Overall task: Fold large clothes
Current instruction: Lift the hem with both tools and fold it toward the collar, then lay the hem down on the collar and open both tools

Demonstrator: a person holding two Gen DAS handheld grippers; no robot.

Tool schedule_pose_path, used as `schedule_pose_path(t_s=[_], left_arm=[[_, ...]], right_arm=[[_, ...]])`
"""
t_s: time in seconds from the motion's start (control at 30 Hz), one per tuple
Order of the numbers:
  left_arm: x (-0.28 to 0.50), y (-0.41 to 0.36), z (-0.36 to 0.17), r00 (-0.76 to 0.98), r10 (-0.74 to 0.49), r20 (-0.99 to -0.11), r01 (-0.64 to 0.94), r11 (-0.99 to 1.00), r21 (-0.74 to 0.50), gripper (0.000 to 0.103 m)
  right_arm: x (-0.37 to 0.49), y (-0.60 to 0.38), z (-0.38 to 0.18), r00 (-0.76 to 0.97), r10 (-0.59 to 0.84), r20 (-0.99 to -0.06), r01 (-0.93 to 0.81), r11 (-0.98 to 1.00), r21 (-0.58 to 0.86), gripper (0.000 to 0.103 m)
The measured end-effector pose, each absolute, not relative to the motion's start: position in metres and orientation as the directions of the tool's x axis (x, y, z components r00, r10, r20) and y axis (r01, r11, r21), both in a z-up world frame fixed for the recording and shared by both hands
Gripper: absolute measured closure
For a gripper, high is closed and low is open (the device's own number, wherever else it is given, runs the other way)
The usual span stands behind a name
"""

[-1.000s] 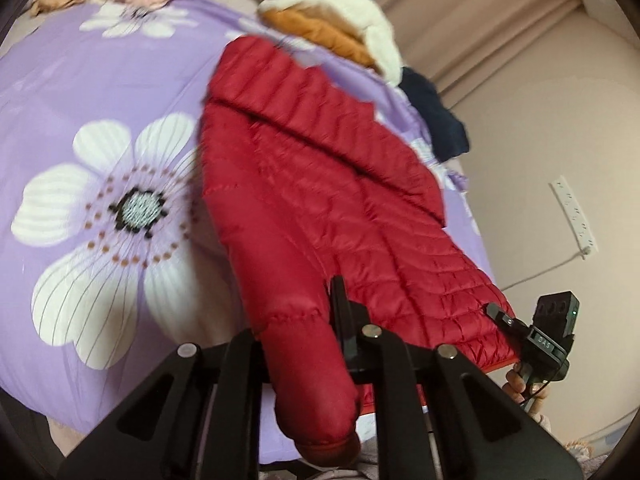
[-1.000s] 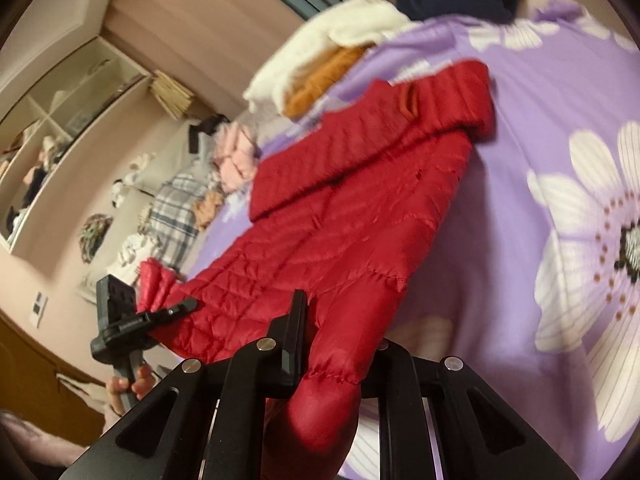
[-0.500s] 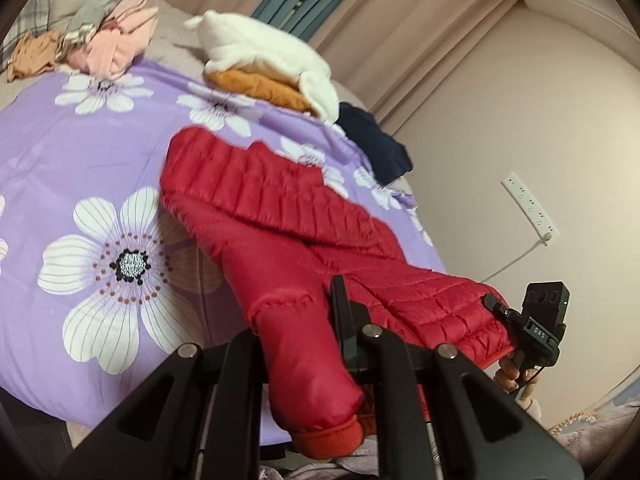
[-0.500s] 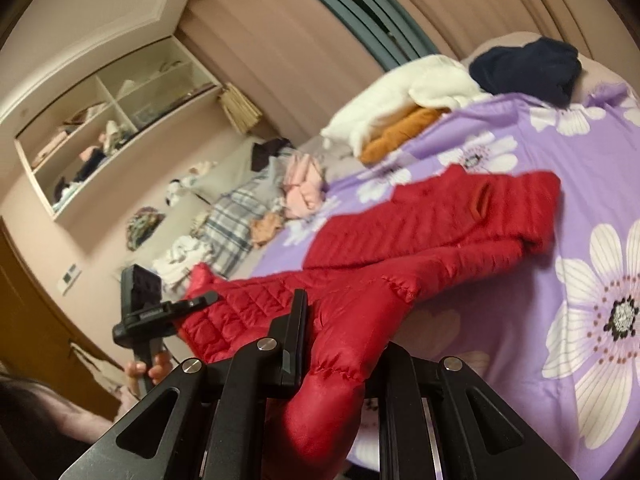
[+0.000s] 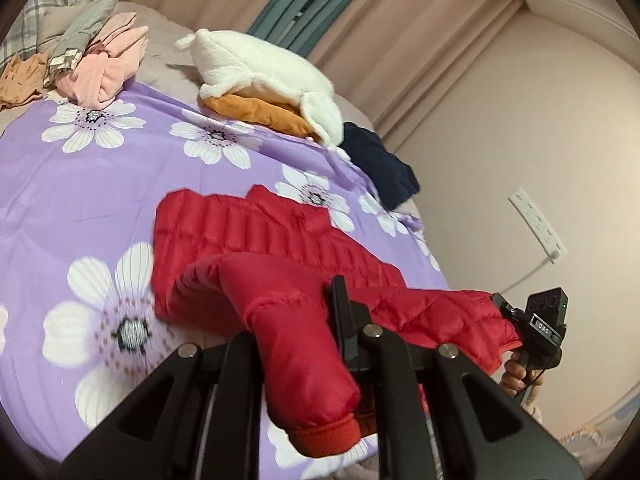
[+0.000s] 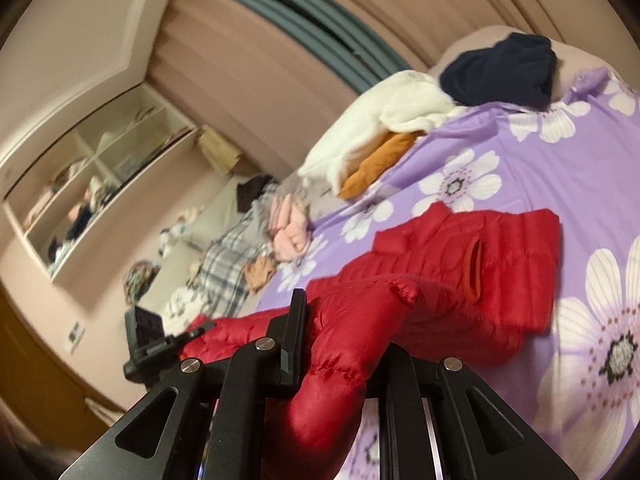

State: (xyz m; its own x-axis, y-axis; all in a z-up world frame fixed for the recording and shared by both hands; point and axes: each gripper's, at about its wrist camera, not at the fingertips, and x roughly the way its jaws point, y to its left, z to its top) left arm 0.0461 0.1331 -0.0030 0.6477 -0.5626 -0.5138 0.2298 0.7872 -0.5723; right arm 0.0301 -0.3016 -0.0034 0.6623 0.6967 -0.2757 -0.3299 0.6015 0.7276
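A red quilted puffer jacket (image 5: 260,236) lies partly on the purple flowered bedsheet (image 5: 80,184), its near half lifted off the bed. My left gripper (image 5: 292,320) is shut on one red sleeve (image 5: 304,364), whose cuff hangs below the fingers. My right gripper (image 6: 340,344) is shut on the other sleeve (image 6: 332,384). The jacket also shows in the right wrist view (image 6: 480,264), folded over on the sheet (image 6: 560,184). Each gripper shows in the other's view, at the right (image 5: 540,328) and at the left (image 6: 160,340).
A white fleece on an orange garment (image 5: 260,76), a navy garment (image 5: 380,164) and a pile of pink and plaid clothes (image 5: 100,60) lie at the far side of the bed. A wall with a socket strip (image 5: 536,224) stands to the right. Shelves (image 6: 92,184) are on the left wall.
Both grippers have lifted and pulled back with the sleeves. The jacket's near half has risen off the bed and the far part has bunched into a shorter fold.
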Motion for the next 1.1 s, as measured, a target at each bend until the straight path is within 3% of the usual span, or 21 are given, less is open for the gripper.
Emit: schedule_pose_path(t_s=[0.5,0.6,0.63,0.67,0.83,0.93,1.0,1.07,1.1], left_arm=[[0.241,0.119,-0.06,0.564,-0.489,-0.665,0.005,0.808,-0.59,0.087],[0.268,0.115,-0.082,0.542,-0.468,-0.698,-0.045,0.814,-0.58,0.083],[0.275,0.115,-0.089,0.535,-0.467,-0.705,-0.062,0.81,-0.583,0.082],[0.282,0.115,-0.095,0.529,-0.466,-0.71,-0.081,0.804,-0.589,0.08],[0.309,0.123,-0.128,0.467,-0.497,-0.732,-0.201,0.747,-0.634,0.067],[0.317,0.132,-0.12,0.482,-0.517,-0.708,-0.217,0.712,-0.668,0.057],[0.315,0.139,-0.104,0.52,-0.527,-0.672,-0.198,0.691,-0.695,0.028],[0.311,0.143,-0.086,0.565,-0.477,-0.673,-0.181,0.724,-0.666,0.012],[0.309,0.143,-0.078,0.585,-0.442,-0.68,-0.171,0.752,-0.637,0.012]], right_arm=[[0.186,-0.32,-0.065,0.672,0.598,-0.437,-0.017,0.603,0.798,0.085],[0.207,-0.325,-0.086,0.661,0.587,-0.467,0.056,0.582,0.811,0.071],[0.213,-0.326,-0.09,0.658,0.59,-0.468,0.072,0.569,0.819,0.062],[0.218,-0.328,-0.096,0.654,0.598,-0.464,0.087,0.55,0.831,0.055],[0.231,-0.335,-0.118,0.631,0.606,-0.484,0.18,0.493,0.851,0.046],[0.233,-0.348,-0.121,0.656,0.641,-0.398,0.197,0.364,0.91,0.029],[0.228,-0.365,-0.121,0.715,0.634,-0.294,0.203,0.214,0.955,0.021],[0.221,-0.375,-0.112,0.749,0.589,-0.304,0.208,0.227,0.951,0.02],[0.218,-0.377,-0.105,0.752,0.57,-0.332,0.207,0.274,0.939,0.02]])
